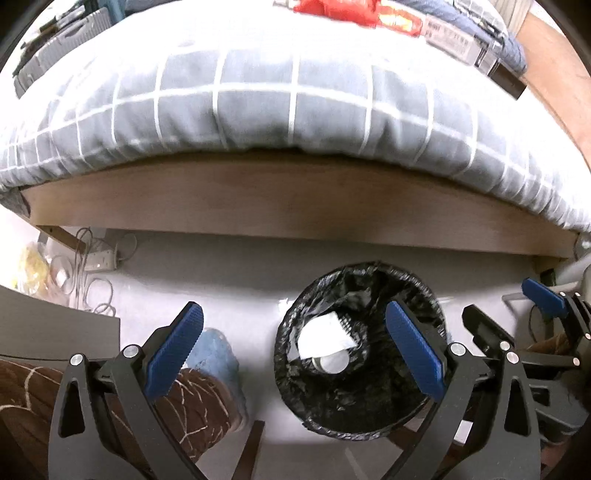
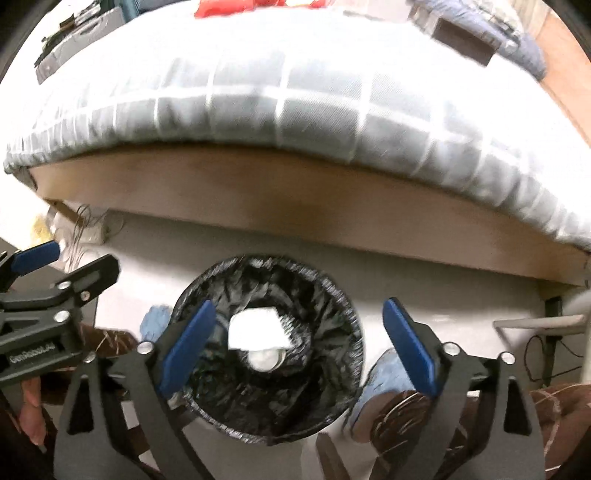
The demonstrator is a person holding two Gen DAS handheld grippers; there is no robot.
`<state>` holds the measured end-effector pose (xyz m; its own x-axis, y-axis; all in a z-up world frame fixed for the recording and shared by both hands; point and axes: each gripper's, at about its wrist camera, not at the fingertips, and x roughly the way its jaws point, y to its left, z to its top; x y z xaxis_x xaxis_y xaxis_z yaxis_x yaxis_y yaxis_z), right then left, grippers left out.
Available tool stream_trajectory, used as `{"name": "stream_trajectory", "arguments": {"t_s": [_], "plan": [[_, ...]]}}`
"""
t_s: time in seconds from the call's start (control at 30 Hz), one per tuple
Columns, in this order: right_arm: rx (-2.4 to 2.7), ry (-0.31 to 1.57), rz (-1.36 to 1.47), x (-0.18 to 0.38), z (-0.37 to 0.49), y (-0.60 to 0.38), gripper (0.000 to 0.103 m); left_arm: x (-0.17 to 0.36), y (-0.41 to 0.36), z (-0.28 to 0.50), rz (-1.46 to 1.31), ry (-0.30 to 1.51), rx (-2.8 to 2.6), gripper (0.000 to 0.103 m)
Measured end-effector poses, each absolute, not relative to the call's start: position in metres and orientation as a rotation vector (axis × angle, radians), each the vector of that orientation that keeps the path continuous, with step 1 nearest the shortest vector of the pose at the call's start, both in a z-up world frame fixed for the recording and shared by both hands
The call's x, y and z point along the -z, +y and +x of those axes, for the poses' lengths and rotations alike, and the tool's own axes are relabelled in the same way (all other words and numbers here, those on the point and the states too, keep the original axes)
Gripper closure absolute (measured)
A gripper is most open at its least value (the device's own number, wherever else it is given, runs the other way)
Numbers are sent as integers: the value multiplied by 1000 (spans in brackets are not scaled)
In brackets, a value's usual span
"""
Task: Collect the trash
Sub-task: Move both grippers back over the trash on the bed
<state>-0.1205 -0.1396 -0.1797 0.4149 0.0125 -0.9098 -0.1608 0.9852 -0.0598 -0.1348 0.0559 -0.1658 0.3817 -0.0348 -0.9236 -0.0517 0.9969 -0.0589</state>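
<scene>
A round bin with a black liner (image 1: pixel 332 413) stands on the pale floor in front of the bed. Inside it lie a white crumpled paper (image 1: pixel 325 336) and a round pale lid or cup (image 1: pixel 330 363). My left gripper (image 1: pixel 293 309) hangs open above the bin's left side with nothing between its blue pads. My right gripper (image 2: pixel 299 306) is open over the bin (image 2: pixel 266 417), also with nothing between its fingers. The paper (image 2: pixel 255 328) and the round piece (image 2: pixel 266 360) show below it. Each gripper appears at the edge of the other's view.
A bed with a grey checked cover (image 1: pixel 295 110) and a wooden frame (image 1: pixel 295 206) fills the top. Red wrappers (image 1: pixel 332 9) and a box (image 1: pixel 458 40) lie on it. The person's blue slippers (image 1: pixel 214 354) flank the bin. Cables and a power strip (image 1: pixel 99 258) lie left.
</scene>
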Motion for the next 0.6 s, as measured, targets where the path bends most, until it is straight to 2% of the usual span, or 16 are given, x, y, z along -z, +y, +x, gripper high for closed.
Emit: {"name": "stream_trajectory", "arguments": {"t_s": [0.3,0.6], "plan": [[-11,1011,-141,140,-113,-161,7,116,45,-132,-38,1068,7,6],[48,879,-80,95,-100,-193,7,93,32,-116,-32,1001,40,6]]}}
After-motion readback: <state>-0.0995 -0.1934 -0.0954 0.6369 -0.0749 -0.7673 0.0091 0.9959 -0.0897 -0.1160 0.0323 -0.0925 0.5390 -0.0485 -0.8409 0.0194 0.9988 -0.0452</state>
